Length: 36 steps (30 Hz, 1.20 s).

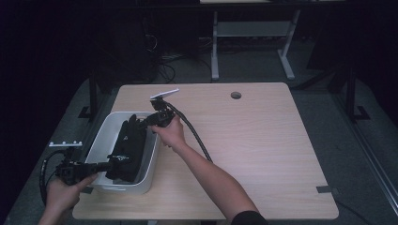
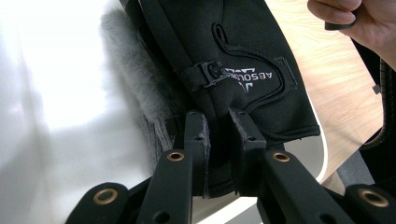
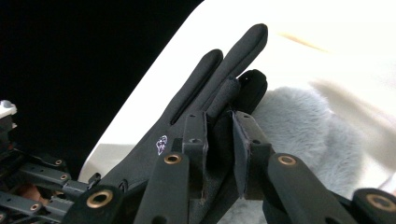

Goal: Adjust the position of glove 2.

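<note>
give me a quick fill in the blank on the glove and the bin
1. The black glove lies in a ____ bin.
2. The left gripper is shut on the glove's ____ end.
3. The right gripper is shut on the glove's ____.
4. Beside the glove lies something grey and ____.

Missing words: white; cuff; fingers; furry

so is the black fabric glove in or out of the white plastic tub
In: the black fabric glove lies over the white plastic tub's inside, both grippers clamping it.
</note>
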### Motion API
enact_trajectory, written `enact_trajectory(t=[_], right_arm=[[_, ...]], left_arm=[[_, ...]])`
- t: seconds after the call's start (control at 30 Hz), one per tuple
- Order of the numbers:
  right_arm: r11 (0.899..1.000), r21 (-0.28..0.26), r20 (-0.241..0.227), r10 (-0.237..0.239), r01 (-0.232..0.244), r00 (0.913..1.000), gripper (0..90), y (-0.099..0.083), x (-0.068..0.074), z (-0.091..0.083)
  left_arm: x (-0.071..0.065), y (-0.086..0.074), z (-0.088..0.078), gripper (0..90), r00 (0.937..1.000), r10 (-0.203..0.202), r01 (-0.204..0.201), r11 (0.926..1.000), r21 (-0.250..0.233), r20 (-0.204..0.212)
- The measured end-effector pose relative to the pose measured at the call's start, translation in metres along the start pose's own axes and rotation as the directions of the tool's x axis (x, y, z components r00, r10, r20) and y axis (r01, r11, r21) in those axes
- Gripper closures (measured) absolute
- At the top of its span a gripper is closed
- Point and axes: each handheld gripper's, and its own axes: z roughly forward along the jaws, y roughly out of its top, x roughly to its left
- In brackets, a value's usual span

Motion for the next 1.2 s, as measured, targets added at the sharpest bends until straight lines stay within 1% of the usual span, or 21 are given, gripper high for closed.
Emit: enact_trajectory(t=[0.1, 0.27, 0.3, 0.43, 0.47, 0.63, 0.77, 0.83, 0.93, 0.97, 1.03, 1.13, 1.2], right_arm=[[1.0, 0.002, 0.012, -0.007, 0.007, 0.9999, 74.9, 0.001, -0.001, 0.0], [1.0, 0.007, 0.028, 0.0, 0.0, 0.9996, 71.8, 0.001, -0.004, -0.001], [1.0, 0.003, 0.025, 0.001, -0.001, 0.9997, 71.6, 0.001, -0.005, -0.002], [1.0, -0.012, 0.021, 0.004, -0.004, 0.9998, 70.8, 0.002, -0.005, -0.007], [1.0, -0.013, 0.024, -0.003, 0.003, 0.9997, 70.7, 0.002, -0.005, -0.009], [1.0, -0.024, 0.021, -0.003, 0.003, 0.9998, 69.6, 0.002, -0.004, -0.017], [0.999, -0.033, 0.013, -0.004, 0.005, 0.9999, 67.8, 0.003, -0.003, -0.024], [0.999, -0.038, 0.011, -0.004, 0.004, 0.9999, 67.1, 0.003, -0.003, -0.027], [0.999, -0.043, 0.007, -0.007, 0.007, 1.0, 66.4, 0.003, -0.003, -0.033], [0.999, -0.045, 0.008, -0.007, 0.008, 0.9999, 66.1, 0.003, -0.003, -0.035], [0.999, -0.054, 0.0, -0.007, 0.007, 1.0, 65.8, 0.002, -0.004, -0.04], [0.998, -0.061, -0.006, -0.006, 0.005, 1.0, 64.3, 0.0, -0.004, -0.046], [0.998, -0.064, -0.01, 0.004, -0.005, 0.9999, 63.9, -0.002, -0.005, -0.049]], left_arm=[[0.001, 0.0, 0.0, 76.3, 1.0, -0.002, 0.002, 1.0, 0.006, -0.006], [0.003, 0.0, -0.004, 70.9, 0.9999, -0.014, 0.014, 0.9999, 0.0, -0.006], [0.003, 0.0, -0.004, 69.8, 0.9998, -0.016, 0.016, 0.9999, 0.002, -0.013], [0.005, 0.003, -0.007, 69.2, 0.9997, -0.015, 0.015, 0.9999, -0.006, -0.02], [0.004, 0.004, -0.008, 69.2, 0.9996, -0.015, 0.015, 0.9998, -0.011, -0.022], [0.0, 0.009, -0.01, 68.8, 0.9995, -0.001, 0.0, 0.9997, -0.023, -0.033], [-0.003, 0.013, -0.013, 67.9, 0.9996, 0.004, -0.005, 0.9993, -0.038, -0.03], [-0.006, 0.015, -0.014, 67.6, 0.9994, 0.019, -0.02, 0.999, -0.04, -0.028], [-0.009, 0.019, -0.014, 66.6, 0.9994, 0.025, -0.027, 0.9984, -0.051, -0.023], [-0.011, 0.02, -0.014, 66.6, 0.9995, 0.022, -0.023, 0.9981, -0.058, -0.022], [-0.013, 0.022, -0.015, 66.4, 0.999, 0.039, -0.04, 0.998, -0.05, -0.02], [-0.017, 0.025, -0.014, 66.3, 0.9989, 0.045, -0.046, 0.9975, -0.053, -0.015], [-0.021, 0.026, -0.012, 66.3, 0.9989, 0.046, -0.047, 0.9971, -0.061, -0.011]])
